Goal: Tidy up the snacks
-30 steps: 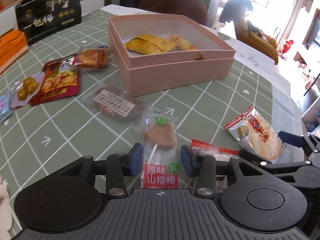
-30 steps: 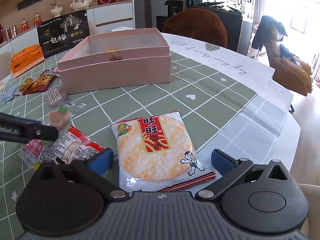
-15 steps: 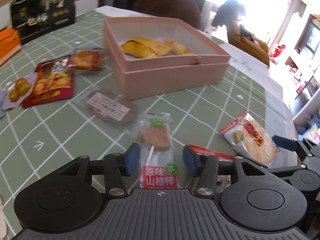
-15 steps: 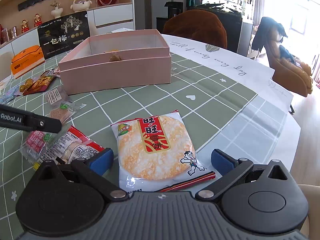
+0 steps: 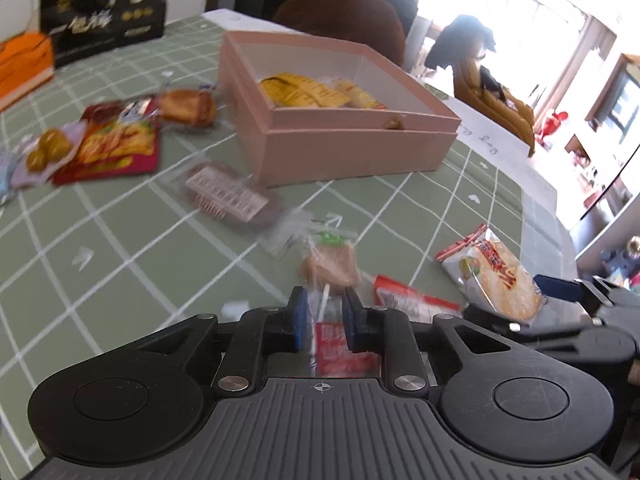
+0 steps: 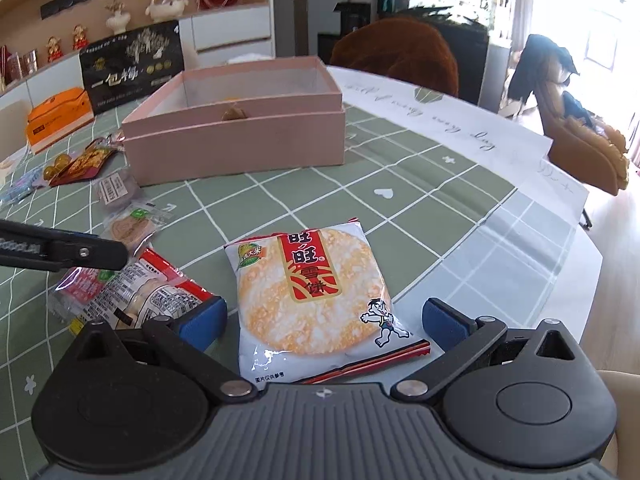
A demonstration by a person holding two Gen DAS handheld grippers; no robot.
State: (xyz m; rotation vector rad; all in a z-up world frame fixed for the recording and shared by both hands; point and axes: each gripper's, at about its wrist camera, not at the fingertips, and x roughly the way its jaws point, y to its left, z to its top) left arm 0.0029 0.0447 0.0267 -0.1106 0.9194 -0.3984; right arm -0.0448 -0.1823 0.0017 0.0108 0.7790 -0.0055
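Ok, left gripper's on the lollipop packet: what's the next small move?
Probably lift it. The left gripper is shut on the lollipop packet, and the pink box stands open beyond it, already holding yellow packets.

A brown chair [image 6: 400, 54] stands behind the counter [image 6: 420, 184]. Little toy figures [image 6: 64, 46] sit on the shelf [image 6: 132, 24].

the left gripper [image 5: 325, 322] tilts downward with its blue pads [image 5: 301, 320] pinched nearly together, while the right gripper [image 6: 323, 318] tilts downward with jaws spread wide.
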